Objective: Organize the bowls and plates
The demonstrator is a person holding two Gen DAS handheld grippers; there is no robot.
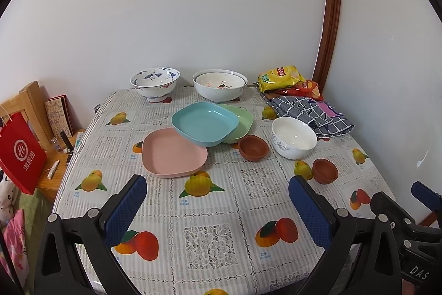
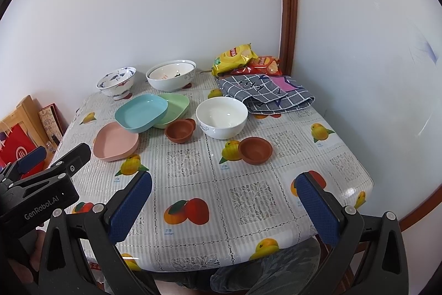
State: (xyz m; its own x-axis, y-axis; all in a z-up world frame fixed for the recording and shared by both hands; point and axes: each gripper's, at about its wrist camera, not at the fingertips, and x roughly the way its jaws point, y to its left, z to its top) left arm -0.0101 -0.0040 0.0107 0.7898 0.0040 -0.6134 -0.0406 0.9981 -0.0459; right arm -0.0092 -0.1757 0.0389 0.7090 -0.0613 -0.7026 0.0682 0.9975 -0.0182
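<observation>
Your left tool (image 1: 218, 208) hangs over the near edge of the worktop (image 1: 210, 239) with its blue-padded fingers (image 1: 125, 212) spread wide and nothing between them. Your right tool (image 2: 223, 208) sits just beside it to the right, its fingers equally far apart and also empty.

Ahead of the left tool, closest to it, lies the square pink plastic plate (image 1: 174, 154) flat on the fruit-print tablecloth. Beyond that, the square teal plastic plate (image 1: 204, 125) rests tilted, its near edge on the pink plate's far rim and its far side overlapping the square pale green plastic plate (image 1: 243, 119). Just right of those plates sits a small brown clay bowl (image 1: 252, 147), and touching or nearly touching its right side stands the white ceramic bowl with a grey scroll pattern (image 1: 293, 137). A second small brown clay bowl (image 2: 255, 149) stands apart, ahead of your right tool and nearer than the white one.

At the far edge, against the wall, the blue-and-white painted porcelain bowl (image 1: 155, 83) stands to the left, and two nested large white bowls (image 1: 219, 85) stand to its right. In the far right corner lie a folded grey checked cloth (image 2: 265, 93) and a yellow crisp packet (image 2: 234, 58) on a red one.
</observation>
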